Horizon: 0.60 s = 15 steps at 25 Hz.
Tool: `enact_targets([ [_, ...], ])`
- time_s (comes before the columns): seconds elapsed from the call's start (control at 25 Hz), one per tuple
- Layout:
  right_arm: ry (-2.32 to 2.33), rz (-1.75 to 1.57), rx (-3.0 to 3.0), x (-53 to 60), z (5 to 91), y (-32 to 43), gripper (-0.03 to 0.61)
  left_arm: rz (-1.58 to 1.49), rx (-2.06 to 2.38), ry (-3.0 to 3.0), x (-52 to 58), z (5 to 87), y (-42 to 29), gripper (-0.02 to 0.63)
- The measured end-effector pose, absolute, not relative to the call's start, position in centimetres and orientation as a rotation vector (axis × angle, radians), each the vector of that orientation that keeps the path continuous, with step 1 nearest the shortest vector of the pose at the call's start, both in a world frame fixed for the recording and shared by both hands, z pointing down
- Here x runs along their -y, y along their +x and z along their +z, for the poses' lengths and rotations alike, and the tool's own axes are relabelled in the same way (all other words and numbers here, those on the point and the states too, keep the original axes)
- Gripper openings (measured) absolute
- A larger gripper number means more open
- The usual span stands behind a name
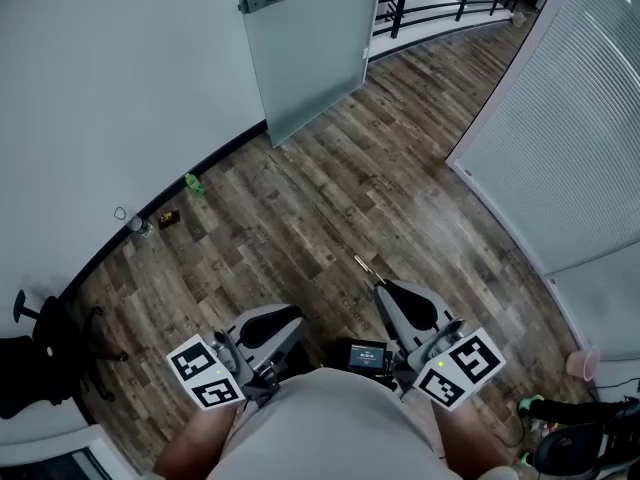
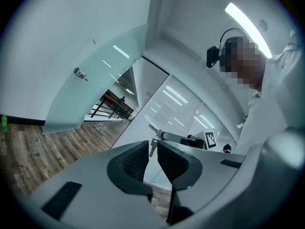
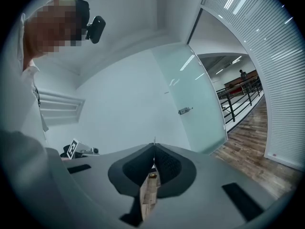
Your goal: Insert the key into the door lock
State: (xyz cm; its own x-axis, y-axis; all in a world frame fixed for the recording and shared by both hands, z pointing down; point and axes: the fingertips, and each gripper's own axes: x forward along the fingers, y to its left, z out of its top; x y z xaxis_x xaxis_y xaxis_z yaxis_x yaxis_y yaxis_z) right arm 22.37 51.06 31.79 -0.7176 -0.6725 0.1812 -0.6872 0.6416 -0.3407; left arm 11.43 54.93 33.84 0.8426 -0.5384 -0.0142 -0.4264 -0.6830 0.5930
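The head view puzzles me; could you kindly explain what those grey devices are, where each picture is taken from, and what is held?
A person carries two hand-held tools, each ending in a two-jaw claw. The head view comes from a camera on the person's head, looking down; the other two cameras ride on the claws, looking along the jaws. The left claw stands slightly open, empty. The right claw is shut on a key, its tip poking forward. Across the wooden floor stands a frosted glass door with a metal handle.
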Motion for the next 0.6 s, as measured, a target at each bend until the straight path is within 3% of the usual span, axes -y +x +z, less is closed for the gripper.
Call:
enact_targets([
  [0.6, 1.179, 0.635, 2.782, -50.9, 32.7, 21.5, 0.015, -0.257, 0.705, 2.424, -54.5, 34.0, 10.1, 0.067],
])
